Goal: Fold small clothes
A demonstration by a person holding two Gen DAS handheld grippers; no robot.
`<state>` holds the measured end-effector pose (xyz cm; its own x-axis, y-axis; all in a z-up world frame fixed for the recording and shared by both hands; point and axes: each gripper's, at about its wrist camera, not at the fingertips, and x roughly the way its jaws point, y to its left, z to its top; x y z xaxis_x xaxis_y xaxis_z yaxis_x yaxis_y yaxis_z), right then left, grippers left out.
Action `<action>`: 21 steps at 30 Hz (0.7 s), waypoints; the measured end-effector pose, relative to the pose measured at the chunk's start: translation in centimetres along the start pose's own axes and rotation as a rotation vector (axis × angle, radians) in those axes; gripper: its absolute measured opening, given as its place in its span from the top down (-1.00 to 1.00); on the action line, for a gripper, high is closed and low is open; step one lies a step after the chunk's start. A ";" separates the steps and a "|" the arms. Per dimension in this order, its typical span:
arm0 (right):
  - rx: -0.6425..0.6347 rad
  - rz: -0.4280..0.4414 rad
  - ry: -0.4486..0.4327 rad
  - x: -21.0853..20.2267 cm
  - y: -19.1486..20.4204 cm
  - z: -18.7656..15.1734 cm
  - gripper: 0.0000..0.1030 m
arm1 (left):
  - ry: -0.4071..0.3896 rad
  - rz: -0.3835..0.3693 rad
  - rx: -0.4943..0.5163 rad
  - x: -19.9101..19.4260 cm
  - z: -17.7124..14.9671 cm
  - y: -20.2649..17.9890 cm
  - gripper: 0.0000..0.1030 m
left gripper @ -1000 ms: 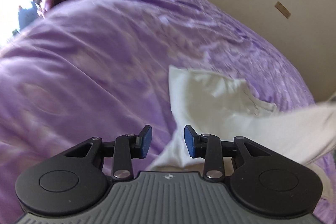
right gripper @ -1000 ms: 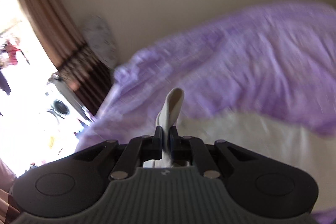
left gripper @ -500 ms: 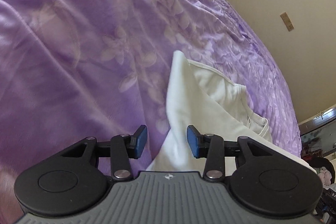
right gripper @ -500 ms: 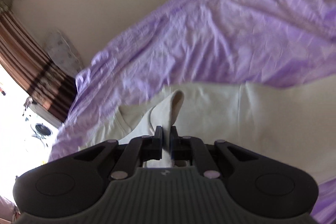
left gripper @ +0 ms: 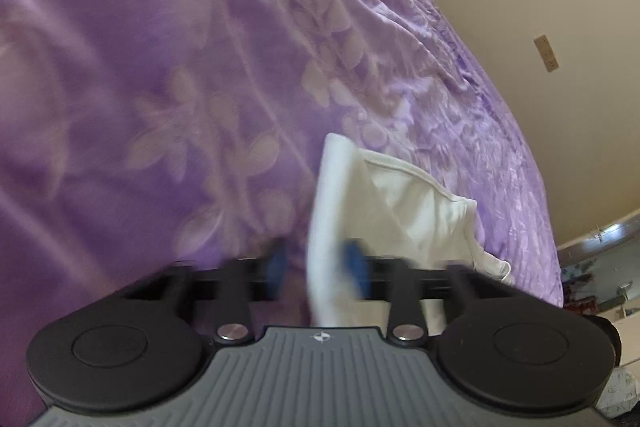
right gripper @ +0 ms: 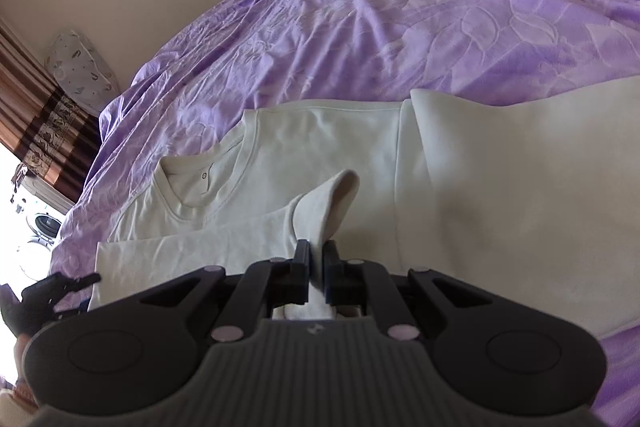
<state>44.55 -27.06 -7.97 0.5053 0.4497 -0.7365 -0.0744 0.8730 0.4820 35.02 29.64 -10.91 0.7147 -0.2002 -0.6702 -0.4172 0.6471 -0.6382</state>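
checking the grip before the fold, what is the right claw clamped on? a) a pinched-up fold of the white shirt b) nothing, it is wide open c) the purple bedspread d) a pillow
a: the right claw has its jaws closed on a raised fold of the white shirt.

left gripper (left gripper: pixel 316 263) fingers have closed in around the white shirt (left gripper: pixel 400 211).
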 end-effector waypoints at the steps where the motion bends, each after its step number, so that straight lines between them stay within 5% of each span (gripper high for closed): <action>1: 0.000 0.003 0.001 -0.1 0.0 0.0 0.97 | -0.008 -0.020 0.025 -0.2 0.1 -0.3 0.94; 4: 0.003 0.058 -0.020 -1.0 0.0 -0.1 0.97 | -0.056 -0.058 0.210 -2.4 0.6 -2.4 0.95; 7: -0.003 0.096 -0.024 -1.2 0.2 0.1 0.97 | -0.070 0.044 0.394 -3.3 1.1 -4.5 0.94; 10: -0.035 0.012 -0.007 0.5 0.2 -0.1 0.97 | -0.044 0.146 0.462 -1.6 0.8 -5.2 0.94; 13: -0.026 -0.042 0.023 2.5 -0.6 -0.7 0.97 | -0.024 0.203 0.445 -0.1 0.1 -4.7 0.89; 16: -0.010 -0.043 0.034 3.2 -1.5 -1.1 0.95 | -0.015 0.201 0.365 -0.8 0.1 -3.6 0.47; 19: -0.006 -0.036 0.029 3.1 -1.8 -1.1 0.71 | 0.036 0.131 0.314 -2.7 0.3 -2.8 0.01; 21: 0.005 -0.030 0.031 3.0 -1.9 -1.2 0.31 | 0.074 0.092 0.311 -4.0 0.1 -2.7 -0.17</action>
<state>45.17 -27.20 -11.64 0.4799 0.4287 -0.7654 -0.0550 0.8855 0.4615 33.36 28.73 -6.50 0.6348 -0.1758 -0.7524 -0.2784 0.8563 -0.4350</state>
